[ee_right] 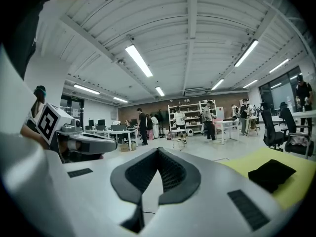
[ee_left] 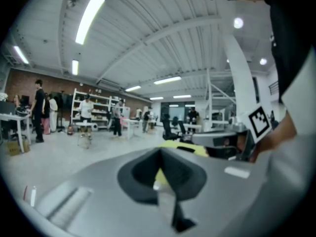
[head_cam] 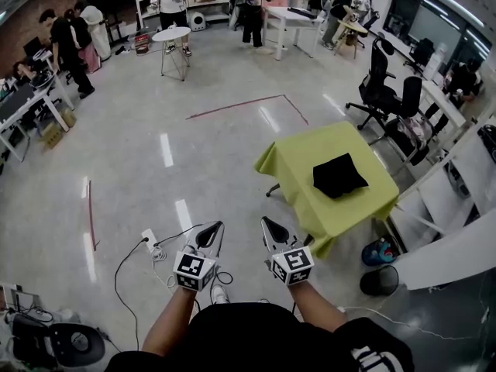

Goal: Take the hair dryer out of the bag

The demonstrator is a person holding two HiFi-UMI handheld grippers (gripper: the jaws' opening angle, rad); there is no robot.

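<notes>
Beyond the green table holding the bag stand 2 chairs.

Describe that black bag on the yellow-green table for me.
The black bag looks like soft, matte fabric, slumped into a flat, roughly square heap. It lies alone near the middle of the yellow-green tablecloth, touching only that. Whether it is open, or what it holds, cannot be told.
</notes>
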